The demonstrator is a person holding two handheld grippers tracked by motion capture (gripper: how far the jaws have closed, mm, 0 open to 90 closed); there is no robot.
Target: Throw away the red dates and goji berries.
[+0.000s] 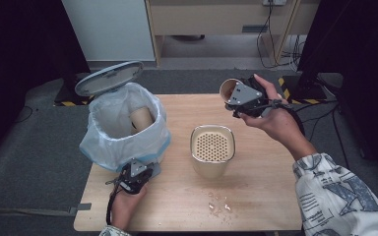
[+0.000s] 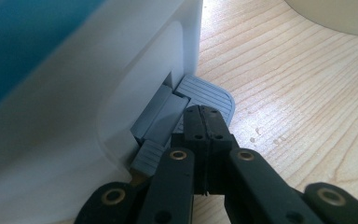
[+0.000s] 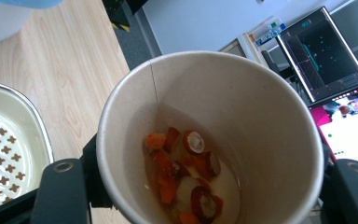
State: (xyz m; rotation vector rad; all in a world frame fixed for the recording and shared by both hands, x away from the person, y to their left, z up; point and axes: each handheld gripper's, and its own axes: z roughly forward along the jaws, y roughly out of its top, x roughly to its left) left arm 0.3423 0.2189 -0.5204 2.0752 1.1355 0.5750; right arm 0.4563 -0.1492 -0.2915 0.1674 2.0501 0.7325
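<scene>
The right gripper (image 1: 246, 101) has its 2 jaws clamped on the sides of a paper cup (image 3: 209, 135), 1 black jaw each side of the wall in the right gripper view. The cup is held up off the bench (image 1: 270, 187), tipped so its mouth faces left in the high view, roughly toward the strainer container (image 1: 212, 150) w/ its perforated insert. Inside sit wet scraps (image 3: 184, 177), orange and red bits in pale liquid at the bottom.

Handling, as a judgement: the cup is light and thin-walled, so it will likely dent if squeezed hard, and the damp inside may soften it. The mid-wall grip looks about right (the rolled rim is stiffer, but a hold there would block pouring). Liquid shifts on tilting, so a slow tip seems wise; crumbs (image 1: 219, 205) already lie on the bench.

The left gripper (image 2: 204, 122) has its jaws fully closed on nothing, tips pressing down on the grey pedal (image 2: 209, 93) at the foot of the white bin (image 1: 125, 125). The lid (image 1: 109, 77) stands open; the blue-white bag liner drapes over the rim, and another cup (image 1: 141, 118) lies inside. The pedal is stiff plastic w/ ribbed grip.
</scene>
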